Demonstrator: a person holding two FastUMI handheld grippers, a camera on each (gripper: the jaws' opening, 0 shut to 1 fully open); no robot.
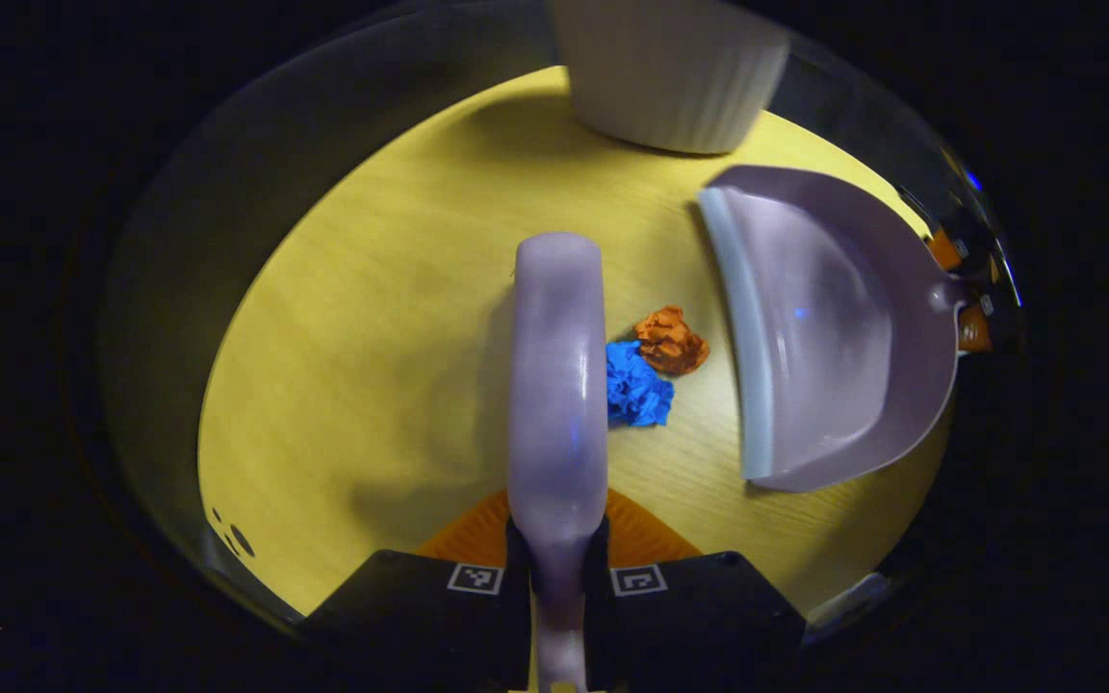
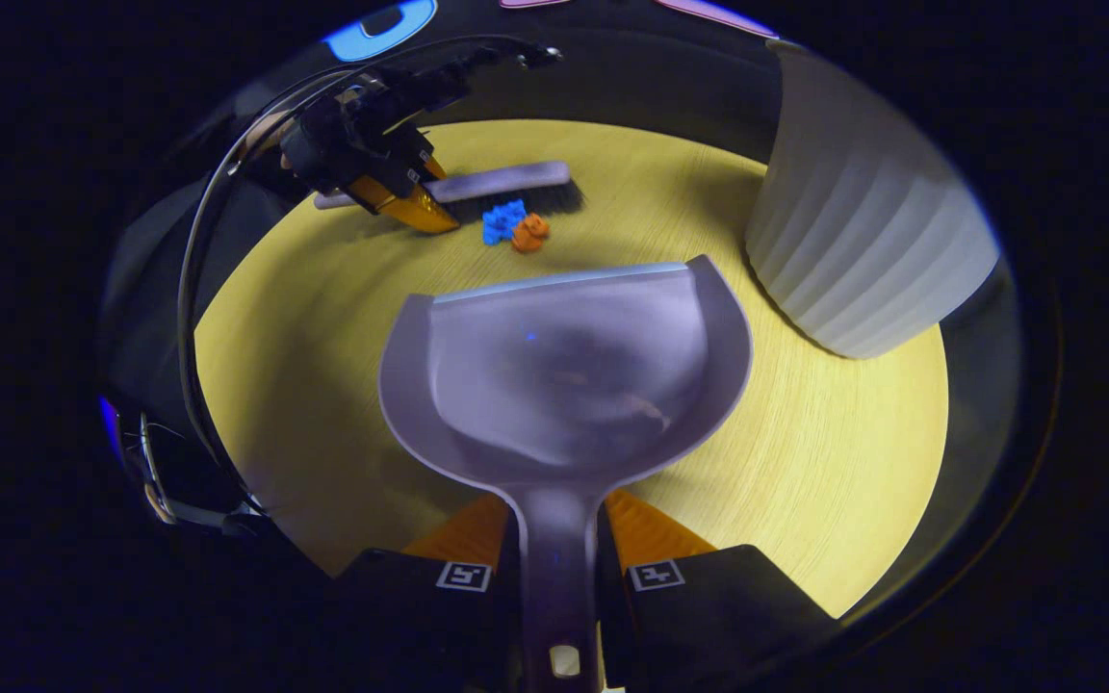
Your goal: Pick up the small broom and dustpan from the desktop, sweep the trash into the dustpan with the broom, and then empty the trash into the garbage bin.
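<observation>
Broom and dustpan both gripped, paper scraps lying between them.

The left gripper (image 1: 556, 549) pinches the broom (image 1: 557, 385) handle; the right gripper (image 2: 559, 549) pinches the dustpan (image 2: 564, 375) handle. Blue scrap (image 1: 636, 385) and orange scrap (image 1: 672, 339) sit mid-table (image 1: 372, 337), touching; the white bin (image 2: 863, 241) stands at the far edge.

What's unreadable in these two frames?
- Broom bristles: left gripper view, hidden under its own back.
- Bin rim and inside: cut off by the top edge in both views.
- Blue scrap and orange scrap: right gripper view, too small to tell whether they touch the bristles.
</observation>
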